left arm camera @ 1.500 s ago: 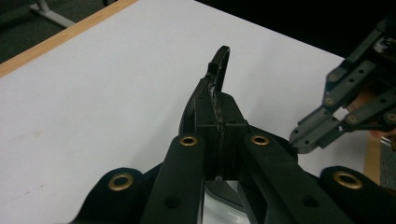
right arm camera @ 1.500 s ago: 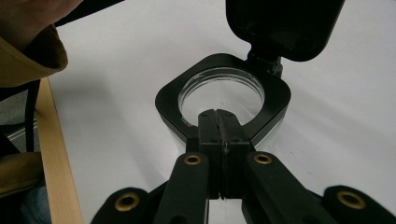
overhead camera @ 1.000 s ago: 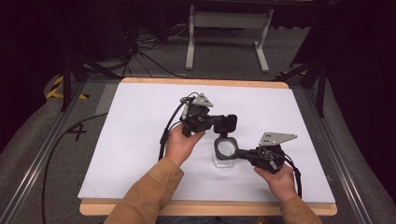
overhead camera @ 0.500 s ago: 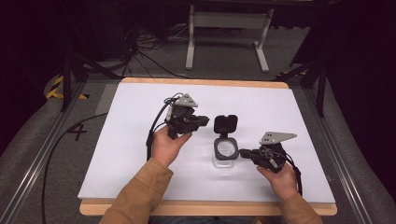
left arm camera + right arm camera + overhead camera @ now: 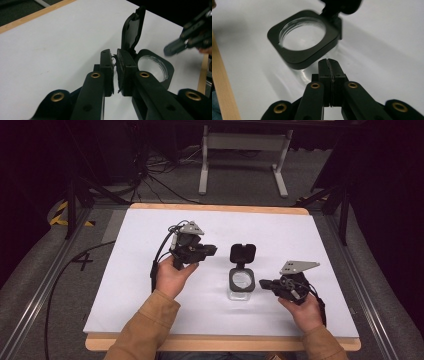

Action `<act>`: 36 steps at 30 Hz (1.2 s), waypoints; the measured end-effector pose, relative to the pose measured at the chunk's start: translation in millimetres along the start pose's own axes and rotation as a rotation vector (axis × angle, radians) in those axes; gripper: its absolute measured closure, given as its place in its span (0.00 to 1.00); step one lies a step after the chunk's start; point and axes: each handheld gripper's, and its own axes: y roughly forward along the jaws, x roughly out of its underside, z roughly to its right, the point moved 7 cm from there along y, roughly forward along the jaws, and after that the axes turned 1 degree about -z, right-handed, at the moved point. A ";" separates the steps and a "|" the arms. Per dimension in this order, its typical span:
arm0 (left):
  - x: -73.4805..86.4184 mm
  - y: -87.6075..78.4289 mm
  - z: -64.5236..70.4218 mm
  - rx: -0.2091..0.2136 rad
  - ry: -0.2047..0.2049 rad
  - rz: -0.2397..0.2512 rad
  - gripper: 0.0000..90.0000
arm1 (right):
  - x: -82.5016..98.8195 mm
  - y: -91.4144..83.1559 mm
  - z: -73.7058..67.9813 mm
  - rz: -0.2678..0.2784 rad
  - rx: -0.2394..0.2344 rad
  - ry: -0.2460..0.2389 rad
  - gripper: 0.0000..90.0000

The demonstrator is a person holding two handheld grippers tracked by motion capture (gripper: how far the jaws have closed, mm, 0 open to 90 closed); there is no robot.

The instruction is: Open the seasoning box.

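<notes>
A clear jar (image 5: 241,292) with a black square collar (image 5: 304,37) stands on the white table. Its black flip lid (image 5: 243,254) is raised open behind the mouth. My left gripper (image 5: 212,250) hovers left of the lid and apart from it. Its jaws have just been opening; a narrow gap shows between the left gripper's (image 5: 114,53) pads, with nothing in it. The lid (image 5: 132,30) rises just beyond them. My right gripper (image 5: 262,283) lies low at the jar's right side, shut and empty. In its own view the right gripper (image 5: 328,61) points at the collar's near corner.
The white sheet (image 5: 150,285) covers a wooden table whose front edge (image 5: 225,342) runs near my arms. Grey floor, cables and a metal stand (image 5: 242,142) lie beyond the far edge.
The left gripper has drawn away to the left from the flip lid, which now stands open by itself. Its jaws have parted slightly. The right gripper has kept still.
</notes>
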 end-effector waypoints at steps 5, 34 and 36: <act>16.8 -23.1 -9.6 -0.033 0.001 -0.031 0.86 | -7.3 -28.2 25.4 0.054 0.062 0.011 0.99; 133.6 -16.7 -107.8 -0.171 -0.174 -0.302 0.69 | 68.9 -27.2 151.5 -0.110 0.285 0.230 0.67; 135.0 -11.5 -106.3 -0.175 -0.173 -0.318 0.67 | 72.5 -23.7 153.9 -0.120 0.292 0.236 0.66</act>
